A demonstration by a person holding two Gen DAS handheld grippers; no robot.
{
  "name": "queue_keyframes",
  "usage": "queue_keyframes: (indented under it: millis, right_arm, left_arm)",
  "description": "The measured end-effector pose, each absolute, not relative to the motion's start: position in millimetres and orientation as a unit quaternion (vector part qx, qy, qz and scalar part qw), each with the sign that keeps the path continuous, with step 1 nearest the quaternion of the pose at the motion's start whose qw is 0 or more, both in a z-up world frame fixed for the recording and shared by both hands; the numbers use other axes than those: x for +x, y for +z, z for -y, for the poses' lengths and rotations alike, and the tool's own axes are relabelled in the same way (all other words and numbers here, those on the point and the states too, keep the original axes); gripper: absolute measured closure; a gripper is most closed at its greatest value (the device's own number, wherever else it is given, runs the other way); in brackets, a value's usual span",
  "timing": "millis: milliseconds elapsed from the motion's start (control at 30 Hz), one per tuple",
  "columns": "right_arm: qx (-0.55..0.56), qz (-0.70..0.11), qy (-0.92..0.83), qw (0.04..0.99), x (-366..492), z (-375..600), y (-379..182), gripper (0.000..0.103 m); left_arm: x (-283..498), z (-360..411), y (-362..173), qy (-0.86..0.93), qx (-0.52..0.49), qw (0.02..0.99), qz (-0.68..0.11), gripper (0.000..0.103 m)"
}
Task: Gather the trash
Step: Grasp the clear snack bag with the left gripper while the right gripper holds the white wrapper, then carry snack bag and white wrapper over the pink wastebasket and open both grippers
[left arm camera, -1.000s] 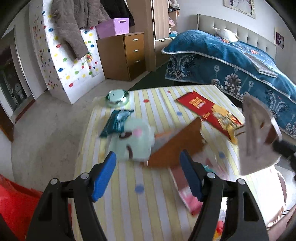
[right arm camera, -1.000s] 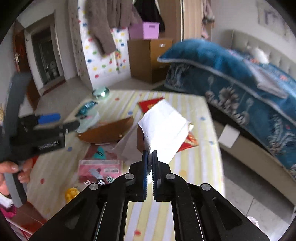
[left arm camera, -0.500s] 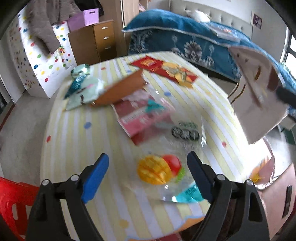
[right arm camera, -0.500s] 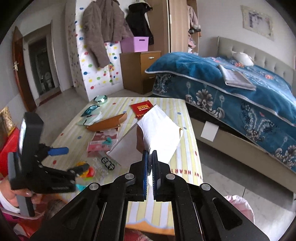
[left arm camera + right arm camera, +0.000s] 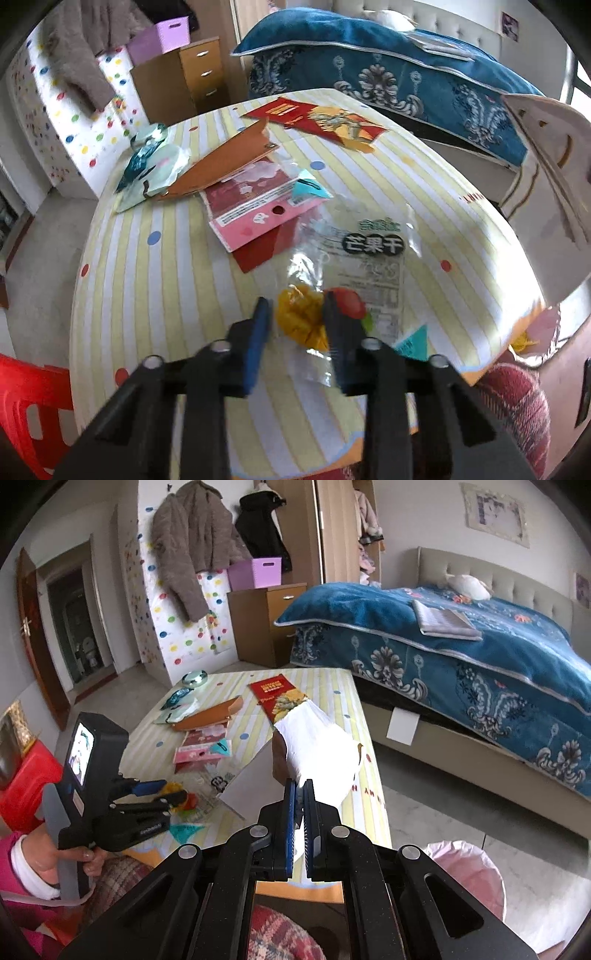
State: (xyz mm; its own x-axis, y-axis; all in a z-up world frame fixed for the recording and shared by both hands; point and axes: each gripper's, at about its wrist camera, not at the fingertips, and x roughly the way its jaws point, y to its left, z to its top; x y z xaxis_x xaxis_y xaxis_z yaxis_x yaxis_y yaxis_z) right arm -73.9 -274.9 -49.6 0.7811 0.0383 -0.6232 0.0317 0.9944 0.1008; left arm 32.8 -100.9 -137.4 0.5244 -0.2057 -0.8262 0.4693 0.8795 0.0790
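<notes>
My left gripper (image 5: 297, 314) hangs low over the striped table (image 5: 155, 295), its jaws partly closed around the yellow end of a clear mango snack bag (image 5: 364, 258); they stand a gap apart and I cannot tell if they touch it. It shows in the right wrist view too (image 5: 166, 792). My right gripper (image 5: 300, 786) is shut on a white paper bag (image 5: 317, 746), held up beyond the table's right side; the bag also shows in the left wrist view (image 5: 550, 192).
More trash lies on the table: a pink packet (image 5: 255, 210), a brown card (image 5: 221, 162), a red envelope (image 5: 317, 118), a teal wrapper (image 5: 147, 173). A pink-lined bin (image 5: 469, 878) stands on the floor at right. A red stool (image 5: 26, 398) is at left, the bed (image 5: 461, 638) behind.
My left gripper has pulled back from the far wrappers to the mango bag at the near edge, dropped low, and its jaws have narrowed. The right gripper has lifted back with the paper bag.
</notes>
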Motion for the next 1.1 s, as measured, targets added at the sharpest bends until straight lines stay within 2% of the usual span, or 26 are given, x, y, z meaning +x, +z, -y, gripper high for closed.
queue_keyframes:
  millis: [33,100,267,533,733,1100]
  right_arm:
    - [0.055,-0.332,0.001,0.941,-75.3,276.0,-51.1,0.099]
    - [0.060,-0.333,0.000,0.941,-78.6,277.9,-52.0,0.099]
    - [0.059,-0.322,-0.005,0.945,-87.9,282.0,-46.5,0.099]
    - [0.063,-0.305,-0.031,0.950,-105.2,299.1,-36.2,0.099]
    - [0.068,-0.310,-0.076,0.945,-129.2,324.0,-36.4,0.099]
    - [0.096,-0.337,-0.181,0.919,-185.7,387.8,-62.1,0.099]
  left_arm:
    - [31.2,101.7,-136.6,-0.202,0.147,0.859,-0.446,0.091]
    - [28.1,101.0,-131.4,-0.212,0.136,0.861,-0.443,0.093]
    - [19.1,87.7,-86.1,-0.238,0.075,0.885,-0.393,0.094]
    - [-3.2,115.9,-26.2,-0.286,0.071,0.898,-0.326,0.094]
    - [-19.1,171.8,-23.8,-0.341,0.092,0.883,-0.309,0.094]
    - [-60.6,281.9,-53.9,-0.437,0.124,0.835,-0.310,0.094]
